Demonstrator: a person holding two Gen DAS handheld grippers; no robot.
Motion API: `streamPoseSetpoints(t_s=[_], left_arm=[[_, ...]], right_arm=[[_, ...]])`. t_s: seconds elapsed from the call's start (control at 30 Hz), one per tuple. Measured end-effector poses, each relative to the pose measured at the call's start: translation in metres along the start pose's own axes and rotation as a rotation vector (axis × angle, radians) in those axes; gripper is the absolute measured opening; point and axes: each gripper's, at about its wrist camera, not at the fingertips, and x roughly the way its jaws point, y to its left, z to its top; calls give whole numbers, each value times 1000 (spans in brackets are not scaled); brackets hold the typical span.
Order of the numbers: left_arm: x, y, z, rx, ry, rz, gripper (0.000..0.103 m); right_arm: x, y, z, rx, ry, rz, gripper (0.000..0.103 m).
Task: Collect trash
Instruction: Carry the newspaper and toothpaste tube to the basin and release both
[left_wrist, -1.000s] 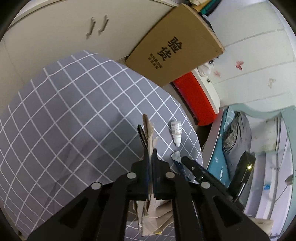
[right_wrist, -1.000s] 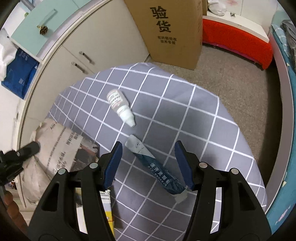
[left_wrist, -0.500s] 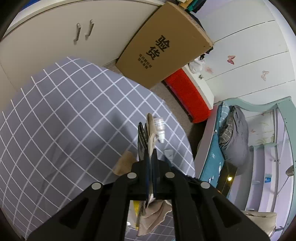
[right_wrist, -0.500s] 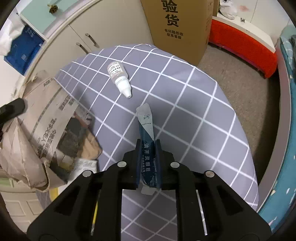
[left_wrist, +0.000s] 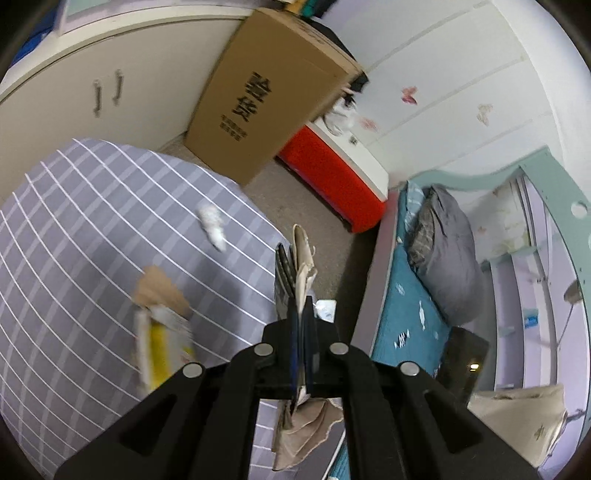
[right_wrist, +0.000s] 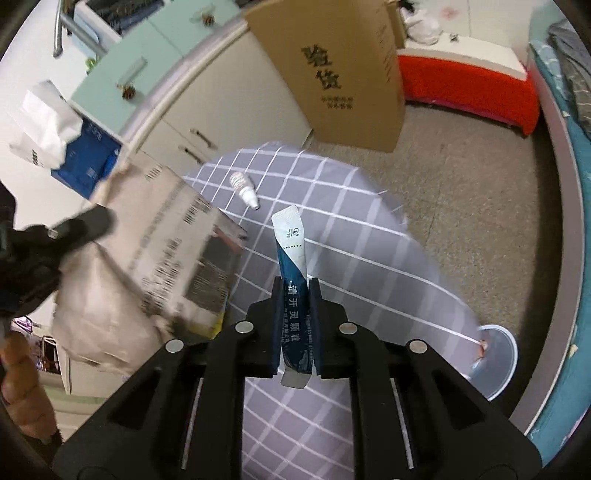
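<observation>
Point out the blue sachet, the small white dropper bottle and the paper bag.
blue sachet (right_wrist: 292, 258), right wrist view, printed middle above the pads.
small white dropper bottle (right_wrist: 242, 183), right wrist view, body.
paper bag (right_wrist: 162, 236), right wrist view, printed side.

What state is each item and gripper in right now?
left gripper: shut on paper bag.
paper bag: crumpled, held up off the table.
right gripper: shut on blue sachet.
blue sachet: lifted, clamped upright.
dropper bottle: lying on its side on the tablecloth.
yellow wrapper: lying flat on the tablecloth, blurred.
</observation>
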Motion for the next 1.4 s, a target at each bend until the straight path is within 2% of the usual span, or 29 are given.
streamPoseSetpoints(t_s=[0.43, 0.7, 0.93, 1.17, 1.27, 1.33, 1.37, 1.4], left_arm=[[55, -158, -117, 281, 138, -58, 2], [83, -238, -187, 478, 190, -64, 2], [103, -275, -225, 553, 231, -72, 2], [112, -297, -239, 609, 238, -62, 2], [113, -302, -239, 627, 230, -52, 2], [113, -304, -238, 635, 226, -45, 2], [113, -306, -237, 637, 226, -42, 2], [114, -307, -237, 641, 224, -37, 2]], right_arm=[[-154, -113, -76, 165, -187, -70, 13], [-218, -169, -129, 270, -266, -134, 13], [-253, -206, -163, 344, -309, -180, 13], [-265, -225, -175, 385, -337, -194, 14], [-264, -228, -173, 393, -351, -196, 16], [-263, -232, -173, 394, -349, -205, 27], [-262, -234, -172, 397, -347, -214, 41], [-261, -234, -171, 398, -349, -218, 50]])
